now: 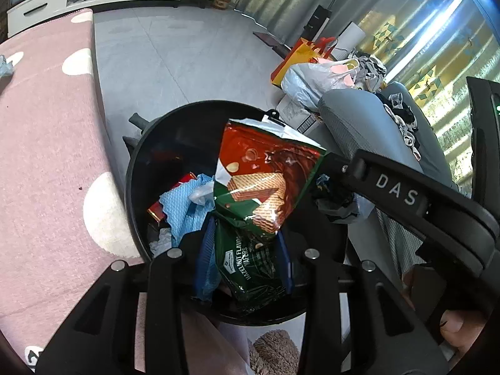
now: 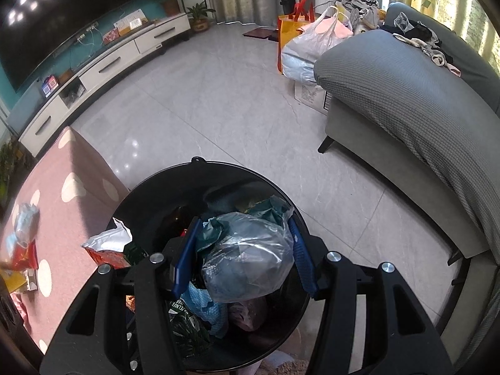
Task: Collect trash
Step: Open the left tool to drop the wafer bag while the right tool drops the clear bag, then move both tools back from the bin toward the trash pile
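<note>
Your left claw (image 1: 247, 250) grips the wrapper (image 1: 265, 184), right claw (image 2: 243, 256) grips the bag (image 2: 247, 256); let go crooked and they miss the bin (image 2: 150, 193).

We see a black bin (image 1: 137, 168) holding a wafer wrapper (image 1: 262, 184) that is red at twelve o'clock, dark green at six and printed with tan wafers, clamped by the left gripper (image 1: 247, 259) with its blue pads (image 1: 204, 256), beside a light blue cloth (image 1: 182, 209). At nine o'clock lies a pink rug (image 1: 47, 156) with white dots. The right gripper (image 2: 245, 256), blue-padded too, grips a clear, greyish plastic bag (image 2: 247, 256); toward one o'clock sit a grey checked sofa (image 2: 406, 100) and an orange bag (image 2: 286, 31) with red handles.
</note>
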The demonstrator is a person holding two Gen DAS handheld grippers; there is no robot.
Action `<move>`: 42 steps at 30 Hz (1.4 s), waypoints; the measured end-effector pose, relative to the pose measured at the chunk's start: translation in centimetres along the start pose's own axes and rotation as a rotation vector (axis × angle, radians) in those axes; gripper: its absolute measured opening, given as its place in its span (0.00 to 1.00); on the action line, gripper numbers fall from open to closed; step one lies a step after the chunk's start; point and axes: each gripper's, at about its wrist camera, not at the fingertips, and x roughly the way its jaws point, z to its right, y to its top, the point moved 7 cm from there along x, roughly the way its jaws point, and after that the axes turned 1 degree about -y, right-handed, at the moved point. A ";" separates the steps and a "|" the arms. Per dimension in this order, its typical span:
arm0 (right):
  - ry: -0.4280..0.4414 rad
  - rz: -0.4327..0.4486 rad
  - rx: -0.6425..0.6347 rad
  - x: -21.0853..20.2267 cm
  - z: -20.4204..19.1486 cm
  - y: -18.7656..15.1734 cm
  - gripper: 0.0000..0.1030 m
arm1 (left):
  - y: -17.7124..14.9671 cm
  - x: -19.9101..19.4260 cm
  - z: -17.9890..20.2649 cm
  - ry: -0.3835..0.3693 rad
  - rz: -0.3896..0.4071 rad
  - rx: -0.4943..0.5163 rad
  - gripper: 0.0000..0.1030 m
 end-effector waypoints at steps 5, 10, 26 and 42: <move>-0.011 -0.002 -0.005 0.1 0.1 0.0 0.54 | -0.1 0.4 0.1 0.001 -0.004 -0.003 0.36; -0.011 -0.001 0.000 0.0 0.2 0.0 0.55 | -0.1 0.2 0.4 0.000 0.002 0.006 0.39; 0.047 0.125 0.030 -4.1 -0.5 1.0 0.91 | 0.9 -9.4 -2.6 0.028 0.229 -0.012 0.95; 0.057 0.216 -0.126 -7.2 -6.7 0.3 0.94 | -3.2 -24.5 -17.5 0.226 0.439 -0.309 0.97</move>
